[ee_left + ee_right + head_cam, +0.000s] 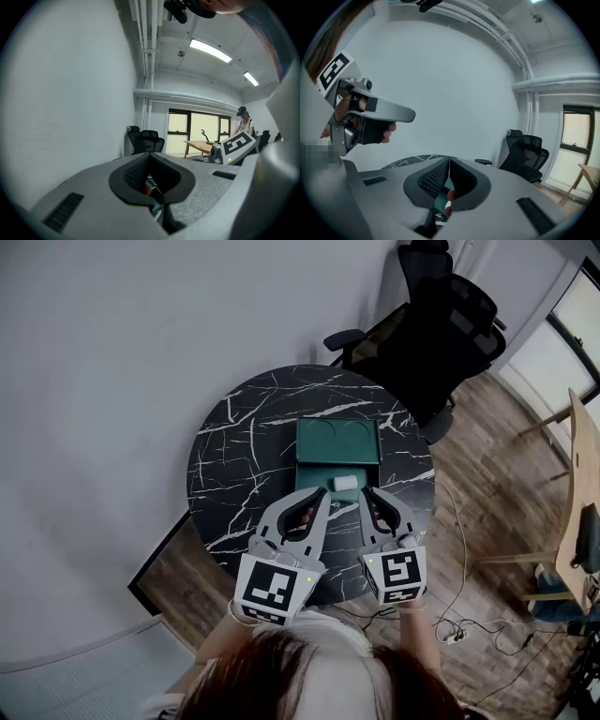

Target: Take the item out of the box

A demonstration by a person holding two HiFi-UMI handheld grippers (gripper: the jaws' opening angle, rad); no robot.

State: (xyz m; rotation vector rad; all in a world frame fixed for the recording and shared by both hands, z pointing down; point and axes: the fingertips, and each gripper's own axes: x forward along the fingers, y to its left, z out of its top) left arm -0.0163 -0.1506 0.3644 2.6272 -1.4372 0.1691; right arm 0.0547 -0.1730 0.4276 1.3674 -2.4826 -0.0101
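Now left gripper (322, 495) and right gripper (368, 493) hover mid-frame, jaws together, empty.
White item (345, 483) lies in green box (311, 472).

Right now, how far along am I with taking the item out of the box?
Done: the green box looks open on the table. In hand: nothing; the left gripper and right gripper hover beside it, jaws together, empty. Left: lifting out the white item inside.
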